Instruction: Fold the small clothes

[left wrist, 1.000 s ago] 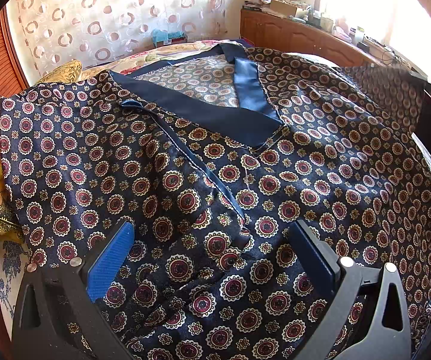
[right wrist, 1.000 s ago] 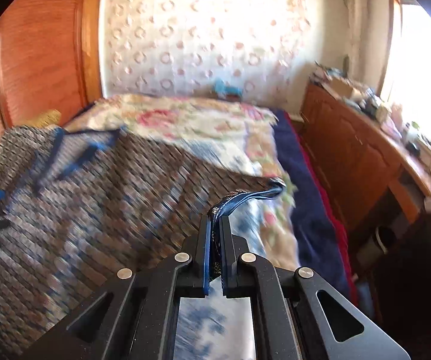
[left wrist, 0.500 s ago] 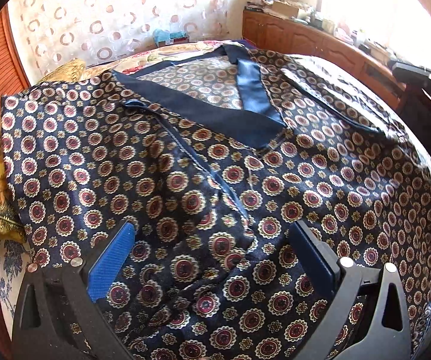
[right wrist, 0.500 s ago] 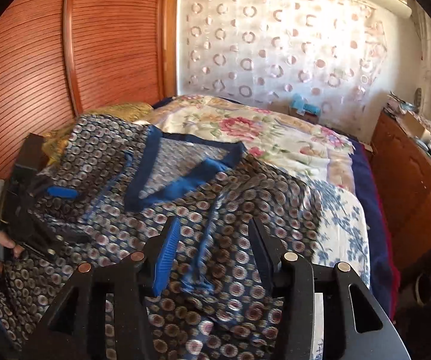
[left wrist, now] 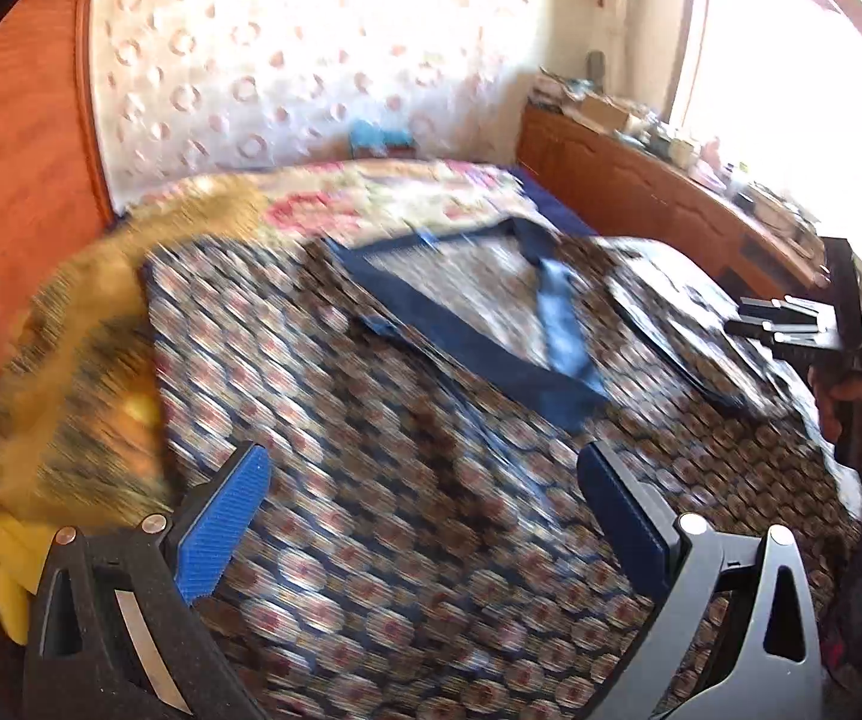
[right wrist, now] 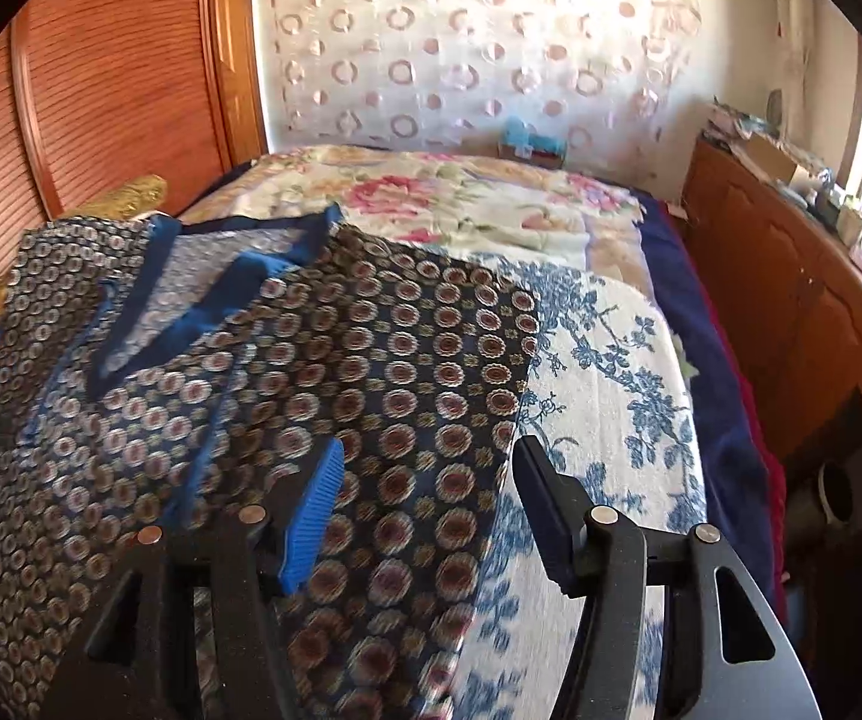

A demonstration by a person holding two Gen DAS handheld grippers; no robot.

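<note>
A dark navy garment [left wrist: 407,420] printed with round medallions and trimmed in plain blue lies spread on the bed, its right side folded over the middle [right wrist: 407,360]. My left gripper [left wrist: 425,492] hovers above its near part, open, with nothing between its fingers. My right gripper [right wrist: 428,468] is above the garment's right edge; its jaws are opening and the cloth lies below them, not pinched. The right gripper [left wrist: 790,324] also shows at the right edge of the left wrist view, held in a hand. The left wrist view is blurred.
Under the garment are a blue-and-white floral cover [right wrist: 610,372] and a flowered quilt [right wrist: 460,204]. A yellow-gold cloth [left wrist: 71,372] lies to the left. Beside the bed's right edge runs a wooden cabinet [right wrist: 790,288] with clutter on top; a wooden wardrobe [right wrist: 101,90] stands left.
My right gripper let go of the garment's blue-trimmed edge, which now lies folded over, and opened wider. My left gripper rose and drew back from the cloth.
</note>
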